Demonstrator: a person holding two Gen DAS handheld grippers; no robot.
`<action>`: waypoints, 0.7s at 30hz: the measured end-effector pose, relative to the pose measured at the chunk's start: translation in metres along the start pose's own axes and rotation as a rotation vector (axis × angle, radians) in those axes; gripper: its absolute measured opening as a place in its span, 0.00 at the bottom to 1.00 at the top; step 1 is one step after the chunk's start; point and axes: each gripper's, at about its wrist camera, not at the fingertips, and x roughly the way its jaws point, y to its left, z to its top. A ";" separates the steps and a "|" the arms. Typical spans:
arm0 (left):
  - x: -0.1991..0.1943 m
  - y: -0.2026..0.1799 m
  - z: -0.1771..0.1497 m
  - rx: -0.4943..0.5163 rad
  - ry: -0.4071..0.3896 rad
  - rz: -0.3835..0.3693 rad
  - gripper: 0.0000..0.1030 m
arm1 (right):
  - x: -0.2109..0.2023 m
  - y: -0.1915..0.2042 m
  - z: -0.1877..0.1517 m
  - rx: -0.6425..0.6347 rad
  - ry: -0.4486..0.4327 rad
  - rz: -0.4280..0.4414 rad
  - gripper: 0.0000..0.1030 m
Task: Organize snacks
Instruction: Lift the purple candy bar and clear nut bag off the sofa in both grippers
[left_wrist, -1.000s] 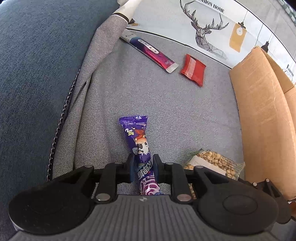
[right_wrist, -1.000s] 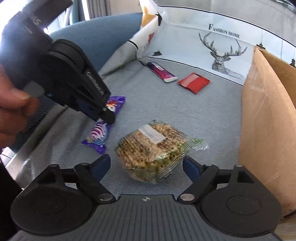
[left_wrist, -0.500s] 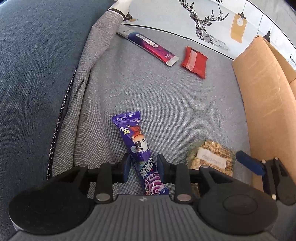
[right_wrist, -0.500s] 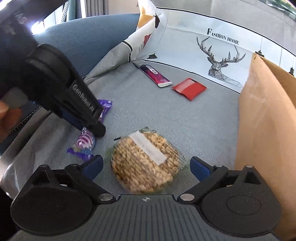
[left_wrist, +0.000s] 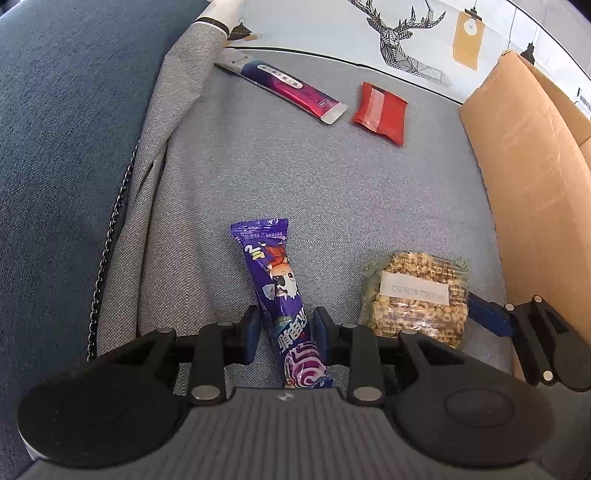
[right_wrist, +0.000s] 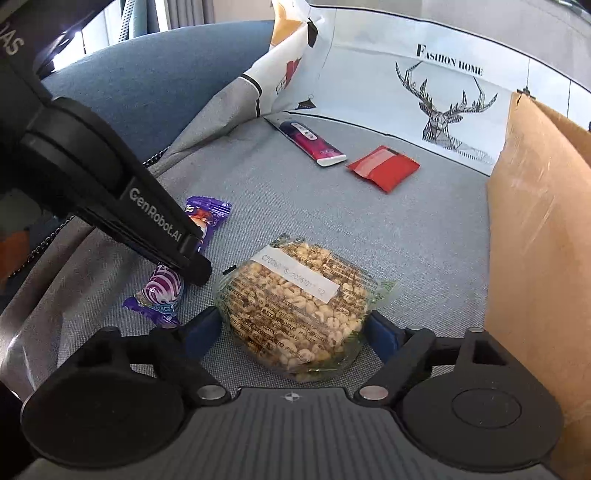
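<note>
Puffed-snack pack (right_wrist: 295, 306) sits btwn right gripper (right_wrist: 293, 332) jaws, closing in w/ slight gaps.

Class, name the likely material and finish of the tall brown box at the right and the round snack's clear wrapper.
Tall brown box: apparently cardboard, matte; it looks dull and fibrous with a raw edge. Round snack's clear wrapper: likely thin plastic film, glossy; puffed grains show through and it crinkles.
</note>
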 end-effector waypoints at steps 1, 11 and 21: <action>0.000 0.000 0.000 -0.001 -0.001 0.001 0.31 | -0.001 0.000 0.000 0.000 -0.003 -0.001 0.80; -0.007 0.001 0.000 -0.016 -0.029 -0.001 0.16 | -0.023 -0.002 -0.001 0.010 -0.066 -0.008 0.79; -0.006 0.000 0.001 -0.012 -0.015 -0.006 0.17 | -0.022 0.001 -0.001 -0.011 -0.006 0.001 0.79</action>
